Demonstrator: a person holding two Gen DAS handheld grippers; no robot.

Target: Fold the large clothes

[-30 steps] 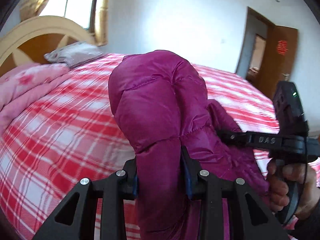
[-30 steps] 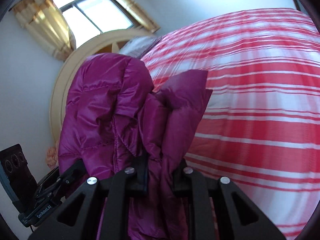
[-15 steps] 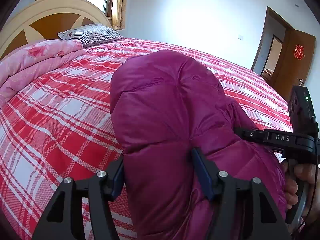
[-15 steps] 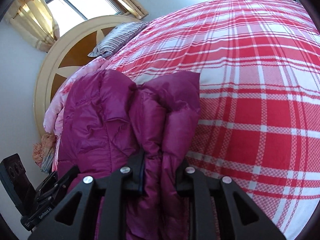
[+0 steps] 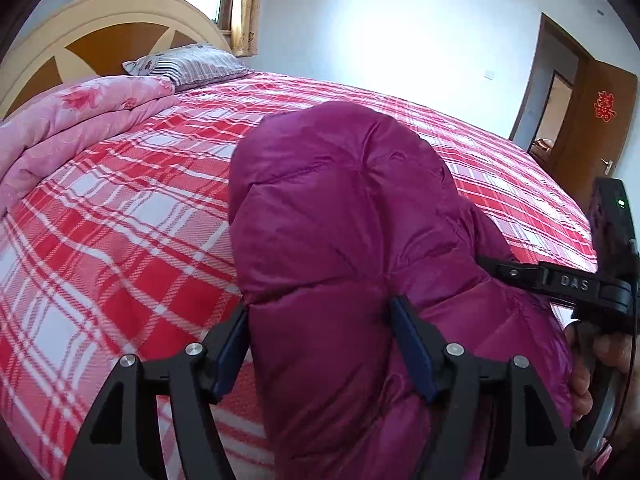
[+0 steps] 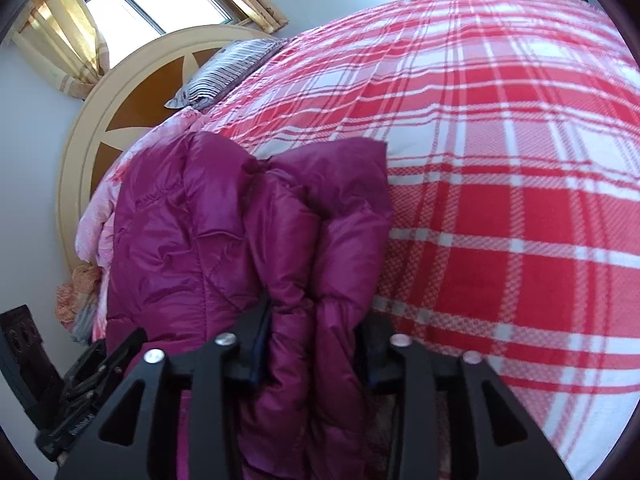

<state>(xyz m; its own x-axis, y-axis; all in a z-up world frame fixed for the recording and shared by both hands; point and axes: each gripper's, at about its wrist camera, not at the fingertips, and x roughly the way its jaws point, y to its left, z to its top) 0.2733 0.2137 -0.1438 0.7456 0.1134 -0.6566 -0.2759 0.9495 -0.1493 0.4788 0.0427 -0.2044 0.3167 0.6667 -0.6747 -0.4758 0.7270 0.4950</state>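
Magenta down jacket (image 5: pixel 344 240) bunched into a thick roll, set down on the plaid bed (image 5: pixel 120 240); bulk lies ahead of both hand-held grippers, near edge of roll still between the fingers.

Left hand-held gripper (image 5: pixel 320 344): jaws have just been opening, now fairly wide. Jacket fabric fills the gap and brushes the blue pads (image 5: pixel 412 352), but no pinch creases there; read as released, not gripped.

Right hand-held gripper (image 6: pixel 312 344): jaws have just been opening too, medium width. Two puffy folds of the jacket (image 6: pixel 248 240) stand between the fingers, fabric swelling out to meet them (loft recovering, probably). Also read as let go.

Likely reason for placement: folded bundle brought to the mattress so its own weight holds the fold; both sides freed together so the roll does not twist.

Materials: shell smooth, slightly glossy nylon-like weave, quilted in stitched channels, springy fill, rounded lobes. Slippery; fold judged likely to spring open. Bed cover red-and-white check, coarse woven, flat. Pink floral quilt (image 5: pixel 72 120) far left of the left hand-held gripper, soft and rolled.
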